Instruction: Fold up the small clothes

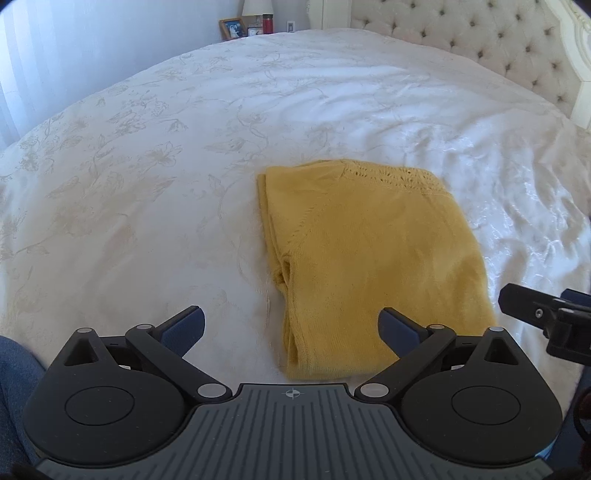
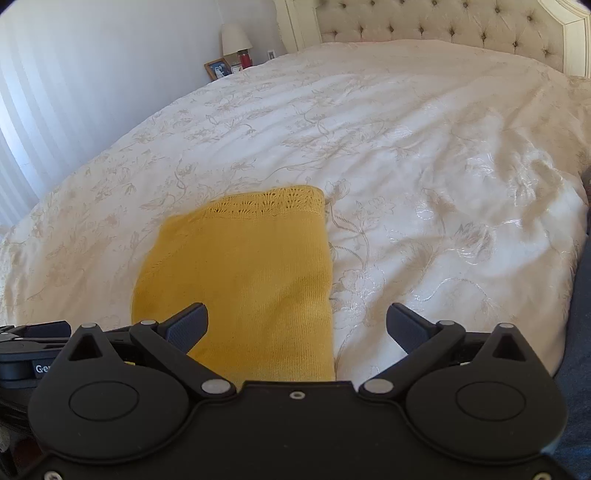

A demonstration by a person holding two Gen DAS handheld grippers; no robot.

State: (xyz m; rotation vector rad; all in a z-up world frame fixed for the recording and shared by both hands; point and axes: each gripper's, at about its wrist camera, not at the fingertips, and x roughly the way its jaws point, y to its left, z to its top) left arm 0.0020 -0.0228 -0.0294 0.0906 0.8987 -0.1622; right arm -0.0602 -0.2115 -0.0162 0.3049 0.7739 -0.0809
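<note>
The left gripper (image 1: 291, 326) hovers with fingers spread wide and empty, the folded yellow knit garment (image 1: 369, 266) lying ahead and slightly right of them, its long axis running near to far. The right gripper (image 2: 297, 325) is likewise wide and empty, straddling the garment's right edge, so neither seems clearly nearer. The garment rests flat on the white floral bedspread (image 1: 147, 166); a tufted headboard (image 1: 480, 33) stands far right.

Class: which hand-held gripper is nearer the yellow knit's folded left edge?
Left. The left gripper hovers open by the knit's left edge; the right gripper hovers open over its right edge.
</note>
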